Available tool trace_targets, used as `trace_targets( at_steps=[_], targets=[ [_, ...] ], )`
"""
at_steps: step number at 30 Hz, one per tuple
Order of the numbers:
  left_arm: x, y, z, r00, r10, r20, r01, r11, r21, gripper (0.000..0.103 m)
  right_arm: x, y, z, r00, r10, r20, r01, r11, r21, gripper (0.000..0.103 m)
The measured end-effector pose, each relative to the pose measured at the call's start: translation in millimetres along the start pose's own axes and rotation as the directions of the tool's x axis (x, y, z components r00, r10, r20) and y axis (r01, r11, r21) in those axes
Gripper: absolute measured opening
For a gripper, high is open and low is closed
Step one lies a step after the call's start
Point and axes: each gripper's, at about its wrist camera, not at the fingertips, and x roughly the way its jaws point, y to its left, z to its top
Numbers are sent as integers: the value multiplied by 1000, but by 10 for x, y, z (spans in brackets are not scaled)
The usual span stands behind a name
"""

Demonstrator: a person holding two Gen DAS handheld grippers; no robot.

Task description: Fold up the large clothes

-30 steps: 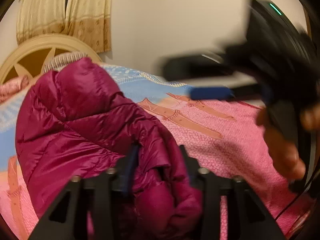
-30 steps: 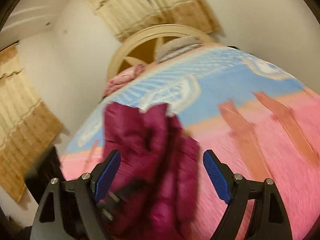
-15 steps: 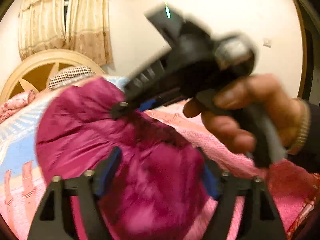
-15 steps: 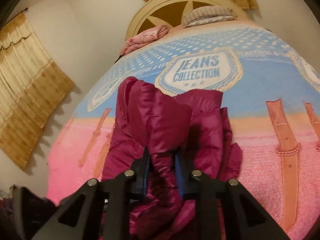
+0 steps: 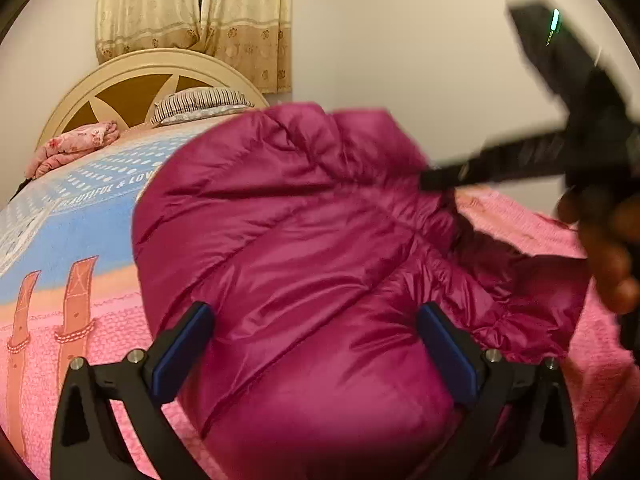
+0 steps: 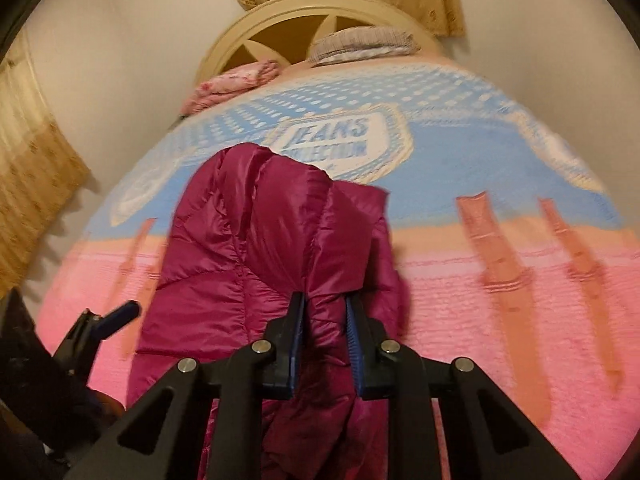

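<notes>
A magenta quilted puffer jacket [image 5: 304, 256] lies bunched on the bed's pink and blue blanket [image 5: 76, 236]. My left gripper [image 5: 312, 344] straddles the jacket's near bulk. Its jaws are opening wide, and the padding fills the gap between the blue pads without being pinched. My right gripper [image 6: 326, 320] is shut on a raised fold of the jacket [image 6: 248, 248] close to the camera. In the left wrist view that right gripper [image 5: 434, 180] comes in blurred from the right and bites the jacket's edge, with a person's hand [image 5: 612, 268] on its handle. One of the left gripper's fingers [image 6: 120, 314] shows at the lower left.
The blanket [image 6: 500, 280] covers the whole bed. A cream headboard [image 5: 140, 68] stands at the far end with a striped pillow [image 5: 200, 102] and a folded pink cloth [image 5: 76, 144] before it. Beige curtains [image 5: 192, 20] hang behind. Walls flank the bed on both sides.
The left jaws went from gripping the jacket to standing wide around it. The right gripper swung in, closed on a fold of the jacket, and has kept hold of it since.
</notes>
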Motion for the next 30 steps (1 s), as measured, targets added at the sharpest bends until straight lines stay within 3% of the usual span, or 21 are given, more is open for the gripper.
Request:
trace_targets(
  at_steps=[3, 5, 6, 7, 8, 11, 14, 16, 22, 26, 30],
  targets=[
    [-13, -91, -1, 1000, 13, 6, -13, 999, 32, 103, -291, 110, 82, 996, -35, 84, 33, 999, 33, 21],
    [42, -74, 6, 1000, 7, 3, -7, 999, 32, 103, -472, 187, 149, 984, 17, 175, -32, 996, 81, 42],
    [52, -47, 3, 1000, 4, 0, -4, 1000, 26, 103, -507, 207, 167, 977, 66, 204, -89, 991, 105, 70],
    [41, -15, -26, 1000, 0, -1, 0, 1000, 18, 103, -516, 218, 183, 957, 147, 251, -188, 971, 148, 84],
    [12, -17, -35, 1000, -2, -1, 2, 1000, 14, 103, -473, 227, 199, 935, 213, 285, -269, 948, 172, 84],
    [21, 25, -38, 1000, -3, -7, 3, 1000, 14, 103, -167, 207, 238, 895, 326, 304, -399, 890, 222, 84],
    [-86, 71, -116, 1000, -2, 2, 2, 1000, 7, 103, 198, 39, 197, 915, 308, 262, -383, 866, 320, 79],
    [-144, 164, -108, 1000, 7, 16, -7, 1000, -13, 103, 345, -135, 123, 938, 249, 242, -327, 866, 377, 75],
    [-169, 461, 341, 987, 133, 87, -118, 980, -159, 103, 468, -366, -90, 953, 169, 249, -263, 871, 415, 75],
    [249, 554, 712, 966, 258, 4, -249, 935, -252, 103, 565, -388, -147, 960, 145, 238, -232, 891, 391, 75],
    [735, 675, 789, 972, 221, -83, -236, 905, -354, 103, 594, -362, -204, 967, 108, 231, -184, 921, 342, 63]
  ],
)
